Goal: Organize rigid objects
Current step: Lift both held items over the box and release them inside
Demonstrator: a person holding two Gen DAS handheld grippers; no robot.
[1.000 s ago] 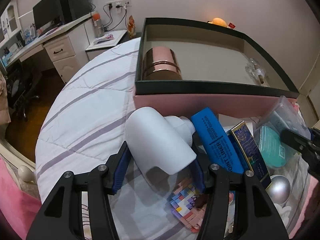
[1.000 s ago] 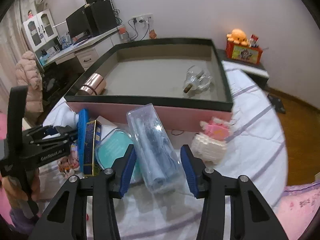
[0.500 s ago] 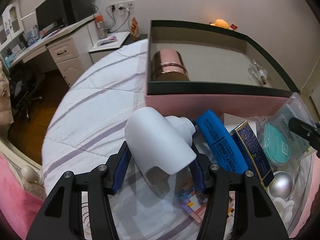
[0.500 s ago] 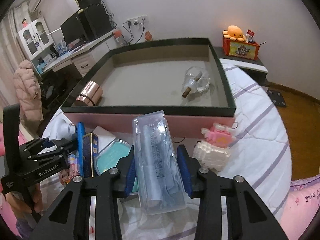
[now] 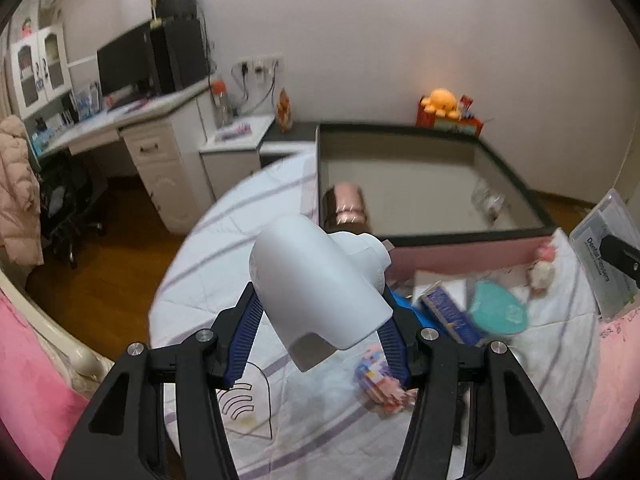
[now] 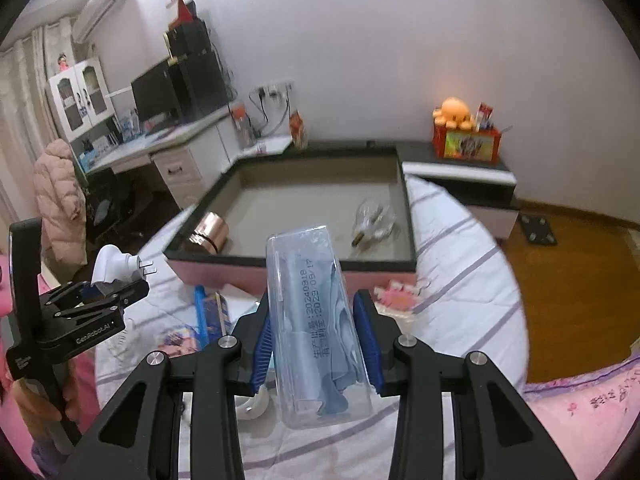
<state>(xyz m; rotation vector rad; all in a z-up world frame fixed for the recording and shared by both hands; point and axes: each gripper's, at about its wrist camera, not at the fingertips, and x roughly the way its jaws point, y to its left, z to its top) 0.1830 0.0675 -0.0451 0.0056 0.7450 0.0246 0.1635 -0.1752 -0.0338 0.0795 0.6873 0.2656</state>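
Partly blurred: left tool [image 5: 316, 320] grips white plug [image 5: 320, 284]; right tool [image 6: 316, 336] clamps clear case [image 6: 316, 320].

A white plug adapter [image 5: 320, 284] sits between blue pads [image 5: 244, 340]. The clear case [image 6: 316, 320] carries dark printed digits. The box [image 6: 280, 276] is pink outside with a dark green rim. At its nine o'clock lies a copper-coloured tin [image 6: 210, 232]. The bedspread [image 6: 460, 264] is white with purple stripes.
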